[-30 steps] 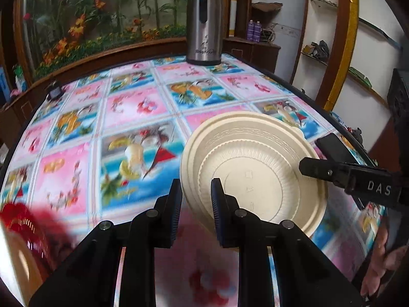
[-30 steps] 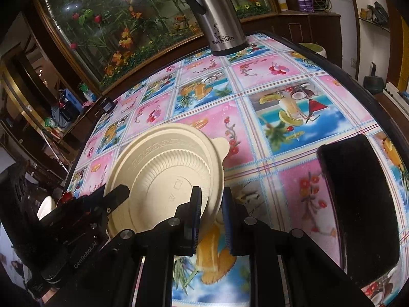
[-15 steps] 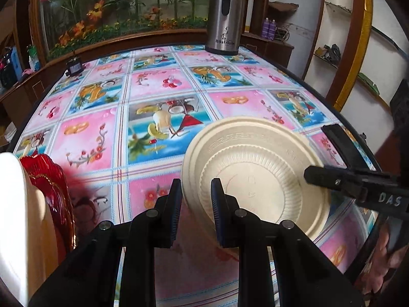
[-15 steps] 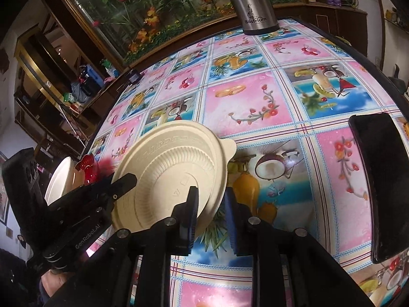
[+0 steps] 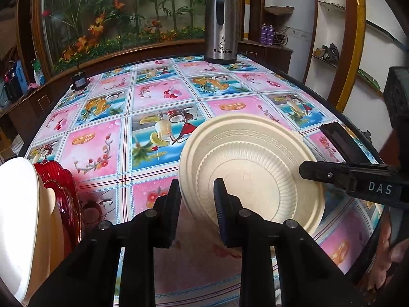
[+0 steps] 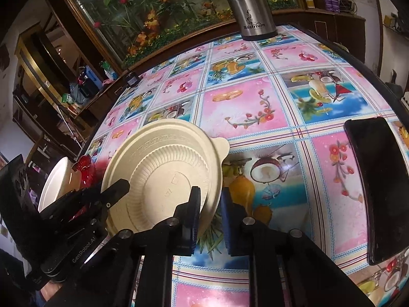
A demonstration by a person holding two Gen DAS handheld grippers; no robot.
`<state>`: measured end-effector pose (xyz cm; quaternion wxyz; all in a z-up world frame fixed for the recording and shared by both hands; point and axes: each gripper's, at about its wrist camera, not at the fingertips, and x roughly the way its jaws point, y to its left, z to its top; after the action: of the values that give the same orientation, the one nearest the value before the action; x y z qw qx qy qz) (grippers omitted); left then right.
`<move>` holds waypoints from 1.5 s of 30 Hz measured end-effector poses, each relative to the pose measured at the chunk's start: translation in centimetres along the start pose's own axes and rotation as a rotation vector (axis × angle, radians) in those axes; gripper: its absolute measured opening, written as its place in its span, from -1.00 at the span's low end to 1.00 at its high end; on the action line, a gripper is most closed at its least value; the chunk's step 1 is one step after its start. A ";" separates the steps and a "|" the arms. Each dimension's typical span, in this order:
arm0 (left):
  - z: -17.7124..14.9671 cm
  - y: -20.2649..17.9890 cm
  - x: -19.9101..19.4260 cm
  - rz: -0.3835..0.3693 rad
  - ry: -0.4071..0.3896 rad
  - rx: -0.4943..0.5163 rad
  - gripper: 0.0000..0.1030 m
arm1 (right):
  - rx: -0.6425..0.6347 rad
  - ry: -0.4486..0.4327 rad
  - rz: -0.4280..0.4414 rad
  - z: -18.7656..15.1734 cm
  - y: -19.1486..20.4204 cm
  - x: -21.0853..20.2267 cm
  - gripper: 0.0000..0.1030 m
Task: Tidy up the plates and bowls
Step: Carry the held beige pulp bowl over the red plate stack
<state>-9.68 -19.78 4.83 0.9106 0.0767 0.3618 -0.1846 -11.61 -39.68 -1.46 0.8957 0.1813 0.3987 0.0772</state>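
Note:
A cream plastic plate (image 5: 253, 168) with a ribbed centre is held above the table between both grippers. My left gripper (image 5: 196, 202) is shut on its near left rim. My right gripper (image 6: 208, 204) is shut on its right rim, near a small tab; the plate also shows in the right wrist view (image 6: 163, 176). The right gripper's finger shows in the left wrist view (image 5: 345, 176). At the left stand a white plate (image 5: 18, 220) and a red glass dish (image 5: 64, 186), on edge; both show small in the right wrist view (image 6: 55, 181).
The table (image 5: 163, 94) has a pink and blue fruit-print cloth. A steel thermos jug (image 5: 221, 25) stands at the far edge. A black phone (image 6: 381, 186) lies at the right edge. A small dark object (image 5: 78, 79) sits at the far left.
Both grippers have carried the cream plate leftward across the table. The white plate and red dish have come into view at the left.

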 end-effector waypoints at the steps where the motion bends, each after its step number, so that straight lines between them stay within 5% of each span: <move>1: 0.0 -0.1 0.0 0.003 -0.003 0.004 -0.55 | 0.006 0.003 0.003 0.0 -0.1 0.1 -0.69; 45: -0.1 -0.4 -0.6 0.032 -0.025 0.015 -0.55 | -0.009 0.000 0.019 -0.4 0.6 -0.3 -0.62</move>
<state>-10.31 -19.90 5.20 0.9172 0.0870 0.3479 -0.1738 -12.10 -39.08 -1.28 0.8958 0.1809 0.3964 0.0877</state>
